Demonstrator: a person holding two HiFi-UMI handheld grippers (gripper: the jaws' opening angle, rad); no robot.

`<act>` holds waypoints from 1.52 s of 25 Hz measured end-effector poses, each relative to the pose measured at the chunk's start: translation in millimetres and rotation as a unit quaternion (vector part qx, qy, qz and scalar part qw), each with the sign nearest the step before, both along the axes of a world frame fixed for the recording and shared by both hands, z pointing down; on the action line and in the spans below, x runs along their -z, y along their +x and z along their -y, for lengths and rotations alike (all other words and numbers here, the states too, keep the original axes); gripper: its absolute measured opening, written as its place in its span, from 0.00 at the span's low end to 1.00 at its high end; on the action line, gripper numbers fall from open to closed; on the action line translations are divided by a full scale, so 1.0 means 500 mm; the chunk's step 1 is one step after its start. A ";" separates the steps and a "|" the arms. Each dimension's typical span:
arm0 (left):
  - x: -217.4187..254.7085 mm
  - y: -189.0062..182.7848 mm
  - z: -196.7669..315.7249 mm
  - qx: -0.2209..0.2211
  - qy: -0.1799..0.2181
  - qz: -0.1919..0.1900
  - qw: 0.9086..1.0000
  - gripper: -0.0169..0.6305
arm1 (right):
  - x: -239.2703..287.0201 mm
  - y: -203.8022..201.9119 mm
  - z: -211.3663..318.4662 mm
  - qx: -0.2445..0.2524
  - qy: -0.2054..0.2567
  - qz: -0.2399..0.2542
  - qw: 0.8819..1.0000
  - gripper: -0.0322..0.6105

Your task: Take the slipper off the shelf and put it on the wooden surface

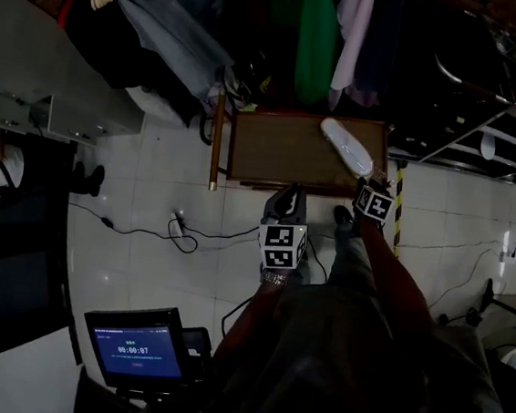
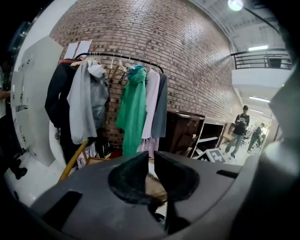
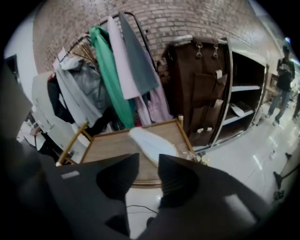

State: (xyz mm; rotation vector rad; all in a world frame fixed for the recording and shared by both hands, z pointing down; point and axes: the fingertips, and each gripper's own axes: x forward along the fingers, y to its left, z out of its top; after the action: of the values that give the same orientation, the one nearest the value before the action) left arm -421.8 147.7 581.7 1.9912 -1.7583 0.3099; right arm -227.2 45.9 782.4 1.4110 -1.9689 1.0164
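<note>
The white slipper (image 1: 347, 147) lies on the wooden table (image 1: 282, 149), near its right edge. It is flat on the wood with its long side slanting. It is off the dark shelf (image 1: 486, 133), which stands to the right of the table.

The right gripper (image 3: 147, 161) is let go. Its two jaws stand a little apart and nothing is between them. They do not touch the slipper, which sits just past the tips on the wood. The gripper hangs over the white floor (image 1: 150, 190) at the front edge of the table.

The left gripper (image 2: 151, 159) holds nothing too. Its jaws are close together with only a thin gap. It hangs over the floor, lower and to the left of the other one.

Behind the table, coats hang on a rack, one of them bright green (image 1: 317, 33). A small screen (image 1: 136, 349) glows blue near the person's legs
</note>
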 end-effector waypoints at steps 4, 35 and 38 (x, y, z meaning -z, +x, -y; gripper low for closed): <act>-0.008 0.034 -0.027 -0.030 -0.012 -0.030 0.999 0.09 | 0.139 -0.075 -0.089 0.050 0.033 0.024 0.998 0.10; 0.057 0.207 -0.010 -0.066 -0.001 -0.030 0.997 0.09 | 0.406 -0.127 -0.213 0.175 0.099 0.085 0.976 0.06; 0.063 0.226 -0.006 -0.070 0.001 -0.037 0.997 0.09 | 0.415 -0.108 -0.210 0.175 0.100 0.084 0.976 0.06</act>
State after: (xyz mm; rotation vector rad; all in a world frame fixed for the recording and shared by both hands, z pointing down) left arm -308.7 150.6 550.5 2.1044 -1.5790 0.2764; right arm -281.3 150.7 575.1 1.0446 -2.3944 0.8166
